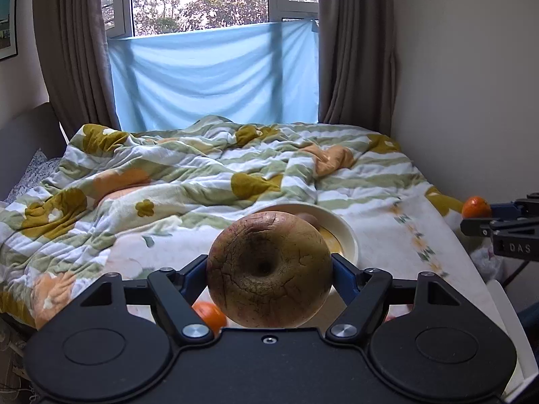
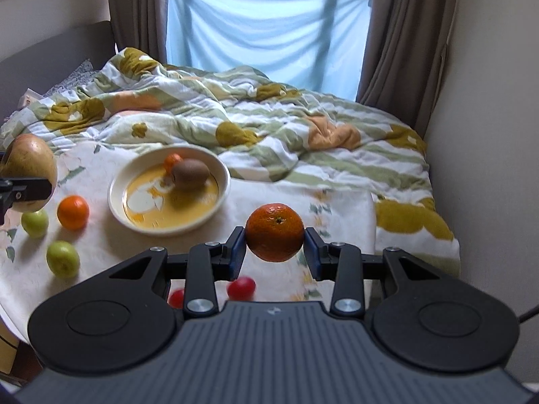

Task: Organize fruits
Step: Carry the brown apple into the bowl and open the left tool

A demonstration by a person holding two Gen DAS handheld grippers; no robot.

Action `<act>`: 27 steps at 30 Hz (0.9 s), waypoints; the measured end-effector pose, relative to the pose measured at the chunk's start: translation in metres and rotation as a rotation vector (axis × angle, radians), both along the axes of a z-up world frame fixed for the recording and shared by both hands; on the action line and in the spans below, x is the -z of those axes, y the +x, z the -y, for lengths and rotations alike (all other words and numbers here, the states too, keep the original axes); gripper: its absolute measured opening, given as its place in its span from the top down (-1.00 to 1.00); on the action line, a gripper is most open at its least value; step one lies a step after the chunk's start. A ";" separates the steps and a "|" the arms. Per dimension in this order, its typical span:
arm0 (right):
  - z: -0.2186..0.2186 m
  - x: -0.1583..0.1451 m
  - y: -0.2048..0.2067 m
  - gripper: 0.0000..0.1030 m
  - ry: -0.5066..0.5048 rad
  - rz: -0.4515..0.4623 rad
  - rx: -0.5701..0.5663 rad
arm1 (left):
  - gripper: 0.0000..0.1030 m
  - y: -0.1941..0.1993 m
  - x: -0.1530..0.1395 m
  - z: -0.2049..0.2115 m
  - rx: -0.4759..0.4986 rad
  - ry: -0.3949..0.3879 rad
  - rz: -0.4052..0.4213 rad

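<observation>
My left gripper is shut on a large brownish apple, held in the air above the bed; the same apple shows at the left edge of the right wrist view. My right gripper is shut on a tangerine, also lifted off the bed; this tangerine appears at the far right of the left wrist view. A cream bowl on the bedsheet holds a kiwi and a small orange. In the left wrist view the bowl is half hidden behind the apple.
On the sheet left of the bowl lie an orange and two green fruits. Two red fruits lie under the right gripper. A rumpled floral duvet covers the far bed; a wall runs along the right.
</observation>
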State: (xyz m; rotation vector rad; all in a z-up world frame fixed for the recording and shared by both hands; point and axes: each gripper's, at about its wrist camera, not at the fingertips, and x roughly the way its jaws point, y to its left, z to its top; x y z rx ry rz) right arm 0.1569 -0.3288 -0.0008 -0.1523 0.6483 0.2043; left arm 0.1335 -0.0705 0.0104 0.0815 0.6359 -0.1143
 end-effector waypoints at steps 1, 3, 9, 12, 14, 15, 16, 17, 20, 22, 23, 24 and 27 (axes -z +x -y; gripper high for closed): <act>-0.004 -0.002 0.003 -0.02 0.001 0.003 0.000 | -0.54 0.006 -0.001 -0.004 0.001 0.000 0.001; -0.014 -0.004 0.010 -0.02 0.007 0.006 0.000 | -0.54 0.019 -0.003 -0.012 0.006 -0.005 -0.005; -0.044 -0.007 0.038 -0.02 0.029 -0.002 0.023 | -0.54 0.062 0.002 -0.031 0.051 -0.012 -0.039; -0.057 -0.003 0.052 -0.02 0.033 -0.010 0.042 | -0.54 0.086 0.009 -0.037 0.086 -0.011 -0.064; -0.064 0.000 0.063 -0.02 0.034 -0.014 0.058 | -0.54 0.102 0.015 -0.040 0.112 -0.007 -0.080; -0.067 0.001 0.068 -0.02 0.034 -0.018 0.067 | -0.54 0.110 0.019 -0.041 0.126 -0.005 -0.089; -0.070 0.003 0.072 -0.02 0.035 -0.021 0.076 | -0.54 0.118 0.023 -0.042 0.141 -0.004 -0.098; -0.073 0.005 0.077 -0.02 0.035 -0.025 0.086 | -0.54 0.126 0.027 -0.043 0.154 -0.003 -0.105; -0.079 0.013 0.090 -0.02 0.036 -0.041 0.118 | -0.54 0.149 0.041 -0.042 0.199 0.006 -0.131; -0.081 0.018 0.099 -0.02 0.036 -0.055 0.142 | -0.54 0.160 0.051 -0.040 0.232 0.016 -0.141; -0.082 0.021 0.102 -0.02 0.036 -0.061 0.152 | -0.54 0.166 0.056 -0.039 0.249 0.025 -0.147; -0.083 0.024 0.106 -0.02 0.036 -0.069 0.163 | -0.54 0.170 0.060 -0.038 0.265 0.033 -0.150; -0.085 0.033 0.116 -0.02 0.033 -0.093 0.193 | -0.54 0.180 0.076 -0.033 0.316 0.063 -0.161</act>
